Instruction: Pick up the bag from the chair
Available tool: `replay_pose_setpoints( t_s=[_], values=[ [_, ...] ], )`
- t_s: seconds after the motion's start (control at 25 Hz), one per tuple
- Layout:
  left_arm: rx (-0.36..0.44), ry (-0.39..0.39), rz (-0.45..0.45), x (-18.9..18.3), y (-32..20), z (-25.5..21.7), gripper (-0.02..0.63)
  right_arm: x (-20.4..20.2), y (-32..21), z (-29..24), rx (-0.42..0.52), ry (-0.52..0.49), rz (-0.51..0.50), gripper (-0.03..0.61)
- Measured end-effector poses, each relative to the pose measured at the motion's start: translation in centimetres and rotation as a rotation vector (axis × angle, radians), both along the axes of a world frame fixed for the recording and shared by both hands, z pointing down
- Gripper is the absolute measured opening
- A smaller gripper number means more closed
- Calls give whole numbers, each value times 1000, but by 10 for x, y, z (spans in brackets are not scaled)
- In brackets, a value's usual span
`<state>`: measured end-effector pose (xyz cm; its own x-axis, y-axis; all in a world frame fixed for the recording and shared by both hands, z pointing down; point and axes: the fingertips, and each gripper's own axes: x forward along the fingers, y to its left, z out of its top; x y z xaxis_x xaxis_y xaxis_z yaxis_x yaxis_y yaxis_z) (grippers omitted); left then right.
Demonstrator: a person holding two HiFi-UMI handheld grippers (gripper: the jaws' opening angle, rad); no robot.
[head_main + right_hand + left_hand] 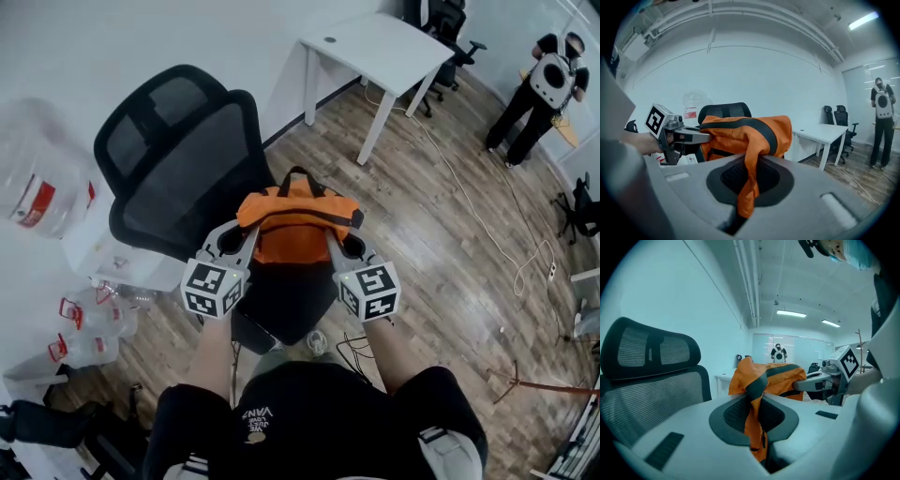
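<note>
An orange bag [298, 225] with black trim and a black handle hangs in the air over the seat of a black mesh office chair [178, 169]. My left gripper [246, 232] is shut on the bag's left end, where orange fabric [753, 405] is pinched between its jaws. My right gripper [339, 242] is shut on the bag's right end, with a fold of fabric [749, 180] caught between its jaws. In the left gripper view the bag [769, 378] stretches across to the other gripper [834, 376]. The chair's backrest [724, 110] rises behind the bag [747, 131] in the right gripper view.
A white desk [380, 52] stands beyond the chair on the wood floor. Large clear water bottles [42, 183] lie by the wall at the left. A person [544, 89] stands at the far right. A cable [487, 220] runs across the floor. Black chairs [448, 28] are behind the desk.
</note>
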<state>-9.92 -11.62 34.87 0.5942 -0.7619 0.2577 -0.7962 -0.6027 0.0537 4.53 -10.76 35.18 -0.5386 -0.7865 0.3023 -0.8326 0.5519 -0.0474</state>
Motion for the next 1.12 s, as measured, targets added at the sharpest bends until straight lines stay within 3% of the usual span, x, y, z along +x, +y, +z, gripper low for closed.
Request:
replay_pose_setpoints(
  t_s=[1.12],
  values=[
    [146,-10,19,10,-2,-77,38,13,-3,-75,135,-42,13,5]
  ],
)
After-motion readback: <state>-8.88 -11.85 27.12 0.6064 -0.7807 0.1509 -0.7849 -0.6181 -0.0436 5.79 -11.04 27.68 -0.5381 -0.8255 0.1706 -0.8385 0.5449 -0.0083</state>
